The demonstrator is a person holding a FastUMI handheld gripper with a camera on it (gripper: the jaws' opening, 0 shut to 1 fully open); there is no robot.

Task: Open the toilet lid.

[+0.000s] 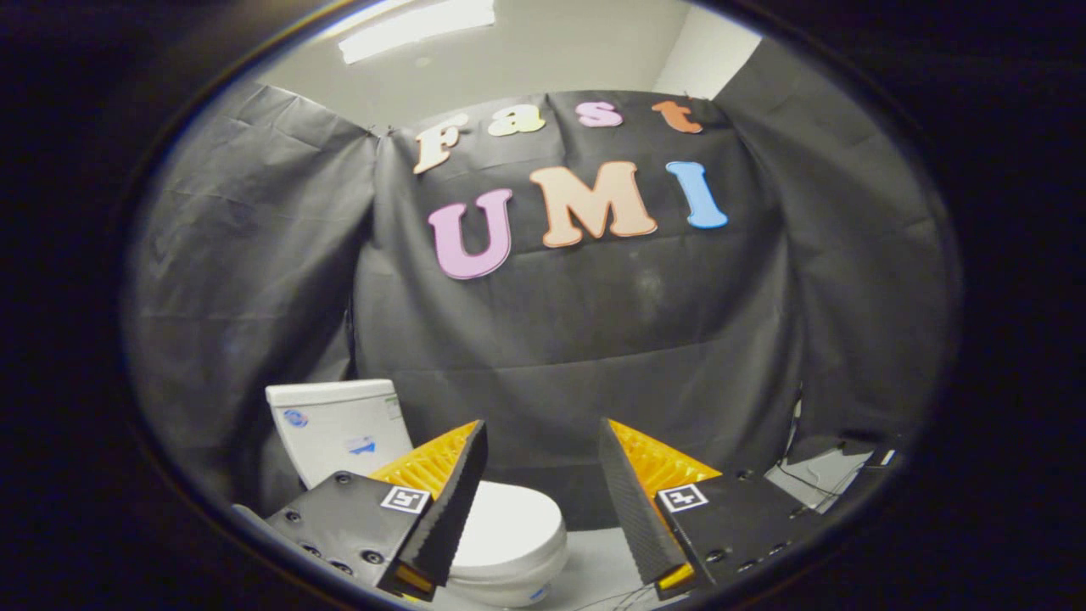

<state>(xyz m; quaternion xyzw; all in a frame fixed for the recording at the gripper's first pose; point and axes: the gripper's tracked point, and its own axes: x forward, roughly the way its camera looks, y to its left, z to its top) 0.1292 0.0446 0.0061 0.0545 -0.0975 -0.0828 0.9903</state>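
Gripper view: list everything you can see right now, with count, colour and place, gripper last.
Toilet lid: one, white, down on the bowl, below and between the fingers, partly behind the left one.
Toilet tank: one, white, behind the lid, beyond the left finger, against the cloth wall.
Cloth wall: black, draped around the booth behind the toilet.
Ceiling light: one, white, above the cloth.
Cables: dark, on the floor beyond the right finger.
Gripper: one, fingers open and apart, touching nothing, above the lid.
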